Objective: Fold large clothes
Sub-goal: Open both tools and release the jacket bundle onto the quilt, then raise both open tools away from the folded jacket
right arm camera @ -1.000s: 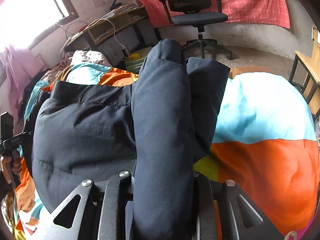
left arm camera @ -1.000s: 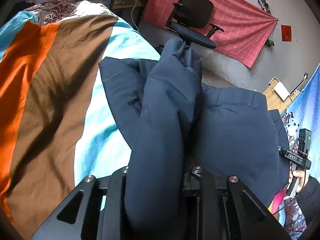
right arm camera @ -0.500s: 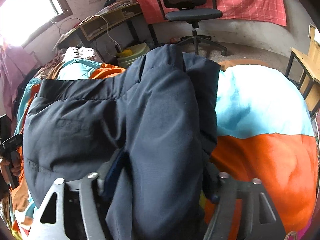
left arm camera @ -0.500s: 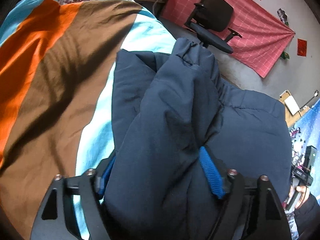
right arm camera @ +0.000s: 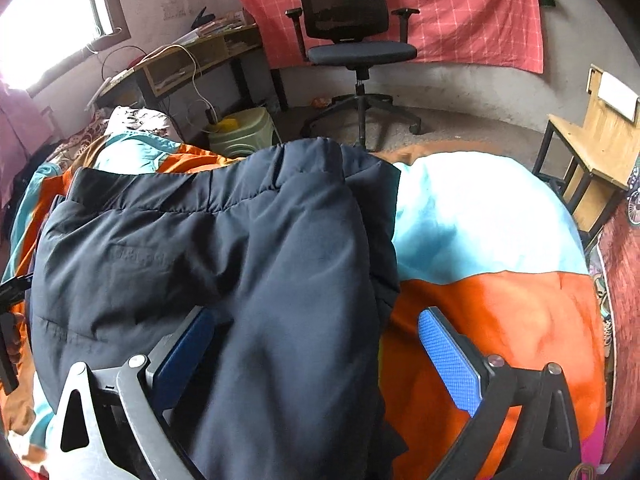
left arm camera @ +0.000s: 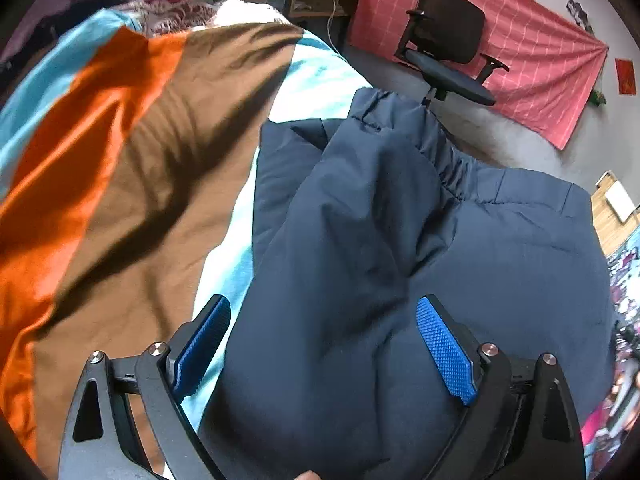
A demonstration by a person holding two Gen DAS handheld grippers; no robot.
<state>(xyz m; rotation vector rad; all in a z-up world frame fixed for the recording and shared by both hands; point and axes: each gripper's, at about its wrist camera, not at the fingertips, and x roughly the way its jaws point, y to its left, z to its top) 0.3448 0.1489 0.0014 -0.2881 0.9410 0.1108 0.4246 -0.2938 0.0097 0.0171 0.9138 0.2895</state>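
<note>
**Both tongs spread wide over a dark jacket on a bed**

A dark navy padded jacket (left arm camera: 400, 264) lies on a bed covered with a striped blanket (left arm camera: 132, 184) in orange, brown and pale blue. The jacket lies toward the foot edge of the bed, nearest the office chair (left arm camera: 448, 52), with both sleeves folded in over its body.

In the left wrist view, the left tongs (left arm camera: 324, 344) are spread wide open, gripping nothing. One sleeve (left arm camera: 360, 208) runs between the two blue pads (left arm camera: 444, 352) and away toward the foot edge; its gathered cuff sits near that edge. The fabric bulges up between the pads. Whether the pads touch it cannot be told.

In the right wrist view, the right tongs (right arm camera: 316, 356) are also wide open and hold nothing. The other sleeve (right arm camera: 304, 280) lies between the fingers, nearer the left-hand pad, which is partly hidden by cloth. The right-hand pad (right arm camera: 448, 360) stands clear of the jacket (right arm camera: 140, 264), over the orange stripe of the blanket (right arm camera: 500, 300).

Beyond the bed are the chair (right arm camera: 352, 40), a pink checked cloth (right arm camera: 460, 12) on the wall, a cluttered desk (right arm camera: 180, 68) and a wooden stool (right arm camera: 592, 152).
</note>
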